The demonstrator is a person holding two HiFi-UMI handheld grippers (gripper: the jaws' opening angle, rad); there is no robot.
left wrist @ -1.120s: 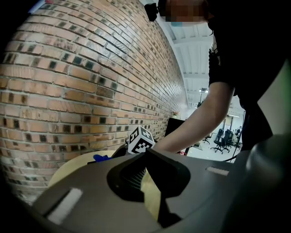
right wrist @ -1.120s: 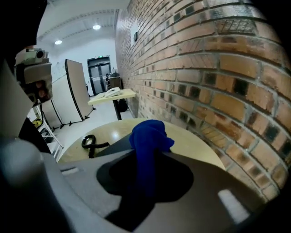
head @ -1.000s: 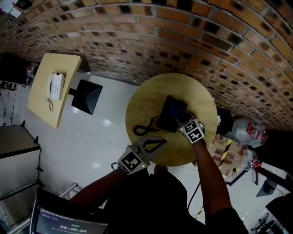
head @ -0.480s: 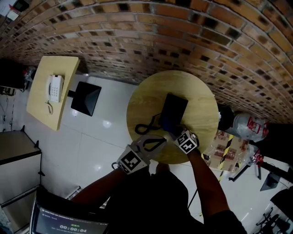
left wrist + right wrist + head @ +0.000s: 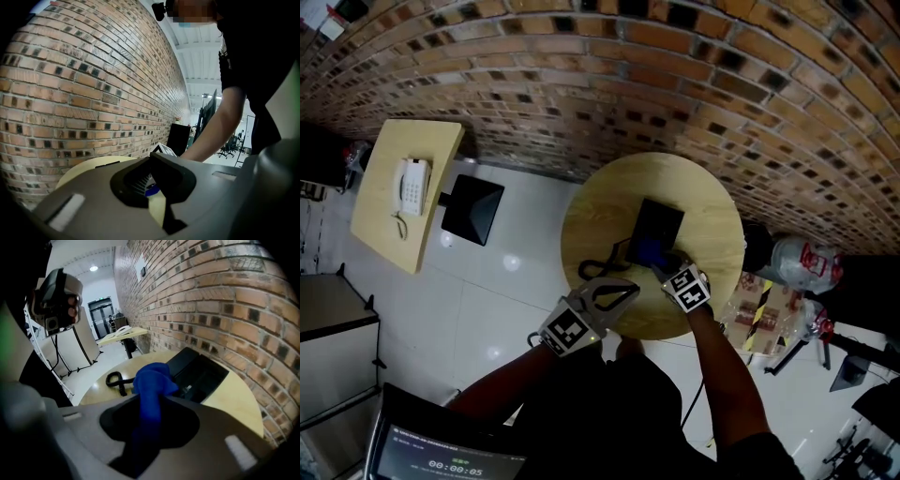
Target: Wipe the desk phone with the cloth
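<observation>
At desk (image 5: 717, 211) centre the phone (image 5: 658, 228) lies lengthwise away from me. My right tongs (image 5: 661, 266), clenched on the cloth (image 5: 649, 253), sit at its near end; left tongs (image 5: 634, 290), closed empty, hang by the near edge.

Blue cloth (image 5: 152, 380) against black desk phone (image 5: 202, 376)

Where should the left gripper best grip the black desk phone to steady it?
Probably its left long edge, toward the far end, coming in from the left. The desk phone lies flat; the right gripper and blue cloth occupy its near end, the coiled cord its near-left corner.
</observation>
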